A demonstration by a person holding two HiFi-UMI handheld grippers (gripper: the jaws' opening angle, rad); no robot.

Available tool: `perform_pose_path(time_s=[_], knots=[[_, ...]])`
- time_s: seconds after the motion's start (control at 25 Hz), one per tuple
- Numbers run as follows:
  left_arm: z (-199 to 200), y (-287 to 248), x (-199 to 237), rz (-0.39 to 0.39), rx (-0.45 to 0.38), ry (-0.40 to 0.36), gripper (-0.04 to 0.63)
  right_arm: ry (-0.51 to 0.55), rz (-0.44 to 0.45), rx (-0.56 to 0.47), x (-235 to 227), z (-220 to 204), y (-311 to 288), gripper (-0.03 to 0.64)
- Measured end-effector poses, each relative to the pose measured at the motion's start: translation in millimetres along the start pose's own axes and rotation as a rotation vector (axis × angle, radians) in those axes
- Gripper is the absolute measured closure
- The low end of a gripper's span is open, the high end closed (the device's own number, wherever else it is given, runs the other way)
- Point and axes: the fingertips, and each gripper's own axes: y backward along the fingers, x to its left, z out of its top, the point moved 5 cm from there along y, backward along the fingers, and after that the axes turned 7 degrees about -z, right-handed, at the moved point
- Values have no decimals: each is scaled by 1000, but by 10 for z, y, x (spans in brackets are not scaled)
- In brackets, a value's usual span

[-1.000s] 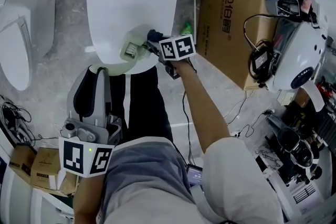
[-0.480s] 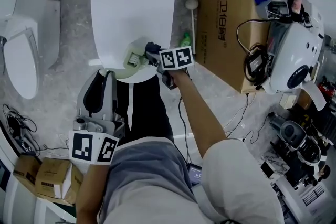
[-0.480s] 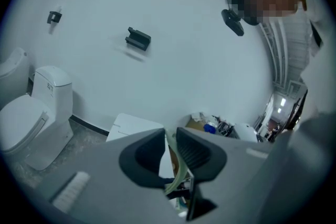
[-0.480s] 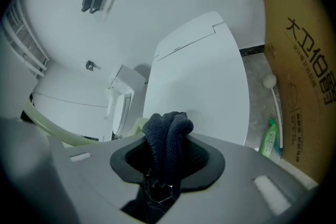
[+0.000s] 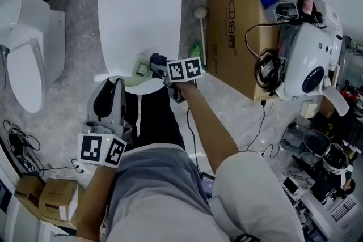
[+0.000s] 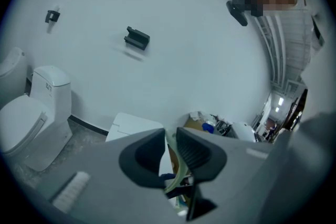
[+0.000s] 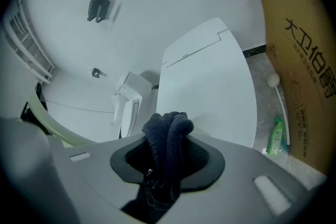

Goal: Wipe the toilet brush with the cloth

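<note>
We hold cloth (image 7: 168, 131) and toilet brush (image 5: 140, 67) over the toilet (image 5: 139, 8).
Right tongs (image 7: 167, 157) clamp the dark cloth; left tongs (image 6: 169, 148) pinch the pale-green brush handle.

Grey top (image 5: 153, 190), white sleeve (image 5: 255, 195), black trousers (image 5: 161, 116) w/ white stripe (image 5: 140, 113)

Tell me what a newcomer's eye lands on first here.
First comes the big white toilet with its lid shut, at top centre of the head view, right in front of the person. Next is the right gripper, shut on a bunched dark cloth by the toilet's front edge. The left gripper, lower left, appears to clamp the pale green toilet brush by its handle.
</note>
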Motion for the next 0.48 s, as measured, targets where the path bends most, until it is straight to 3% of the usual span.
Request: perform_pose_path(time_s=[0.48], knots=[[22, -20, -4, 11, -1, 0, 595, 64, 18, -11, 123, 237, -93, 499]])
